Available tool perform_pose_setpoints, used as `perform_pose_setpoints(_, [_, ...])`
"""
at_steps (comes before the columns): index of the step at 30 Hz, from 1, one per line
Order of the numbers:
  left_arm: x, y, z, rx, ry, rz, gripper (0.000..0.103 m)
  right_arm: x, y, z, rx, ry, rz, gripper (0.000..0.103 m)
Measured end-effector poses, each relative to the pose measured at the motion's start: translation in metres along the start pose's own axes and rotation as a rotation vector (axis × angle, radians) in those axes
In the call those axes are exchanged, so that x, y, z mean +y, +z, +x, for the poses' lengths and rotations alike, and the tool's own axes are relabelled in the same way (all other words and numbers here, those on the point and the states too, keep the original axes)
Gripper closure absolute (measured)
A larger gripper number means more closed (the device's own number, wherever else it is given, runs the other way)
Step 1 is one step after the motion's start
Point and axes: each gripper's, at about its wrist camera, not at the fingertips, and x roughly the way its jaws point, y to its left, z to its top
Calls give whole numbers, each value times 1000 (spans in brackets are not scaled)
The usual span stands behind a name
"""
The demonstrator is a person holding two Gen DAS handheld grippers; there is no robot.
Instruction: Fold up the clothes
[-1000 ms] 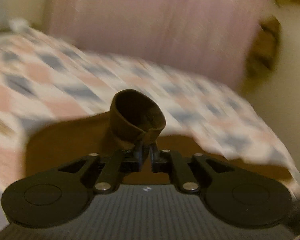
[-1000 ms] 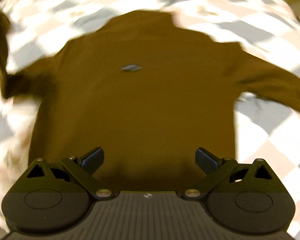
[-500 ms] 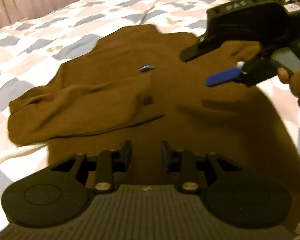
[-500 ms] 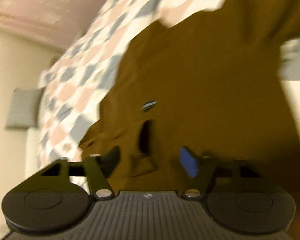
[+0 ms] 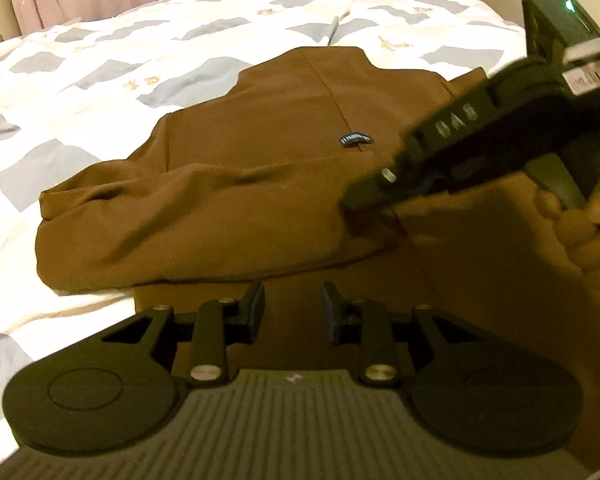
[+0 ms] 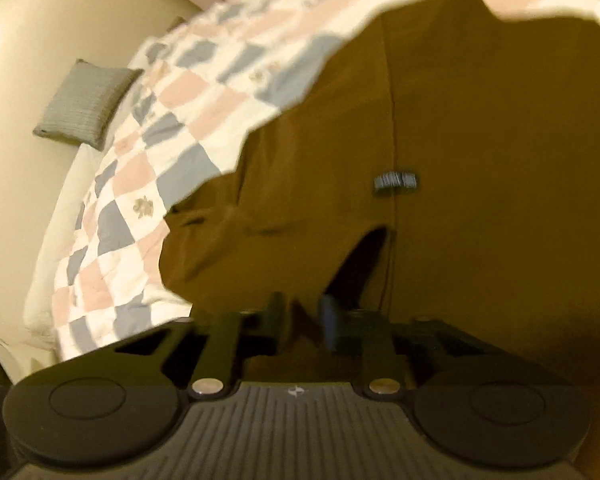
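Because the brown sweater (image 5: pixel 260 152) lies flat on the quilted bed (image 5: pixel 80 80) with 1 sleeve (image 5: pixel 188 224) already crossed over its body, my left hand-held gripper (image 5: pixel 292 312) hovers empty just behind that fold, jaws narrowly parted, while my right hand-held gripper (image 5: pixel 373 200) reaches down to the cuff. From the right wrist, my right hand-held gripper (image 6: pixel 300 320) has nearly closed its jaws around the sleeve end (image 6: pixel 296 308), I judge to set it straight, though blur hides whether it grips.

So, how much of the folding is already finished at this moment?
Only the start. Done: one sleeve of the brown sweatshirt lies folded across its body on the checkered quilt. In hand: the right gripper is at that sleeve's cuff end, jaws nearly closed; whether it grips cloth is unclear. The left gripper is open and holds nothing. Left: the other sleeve, out of view, and folding the body.
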Motion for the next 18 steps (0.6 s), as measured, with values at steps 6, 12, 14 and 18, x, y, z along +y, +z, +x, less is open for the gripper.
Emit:
perform_pose_setpoints(6, [10, 3, 0, -7, 4, -3, 77, -28, -6, -20, 14, 33, 197, 98])
perform_pose_setpoints(12, [7, 7, 3, -17, -15, 51, 77, -41, -10, -21, 34, -62, 258, 78])
perform_pose_setpoints(14, [3, 11, 0, -41, -30, 83, 77, -40, -13, -25, 4, -26, 285, 71])
perform_pose_setpoints(18, [-31, 8, 3, -67, -72, 377, 75, -49, -18, -23, -21, -7, 401, 60])
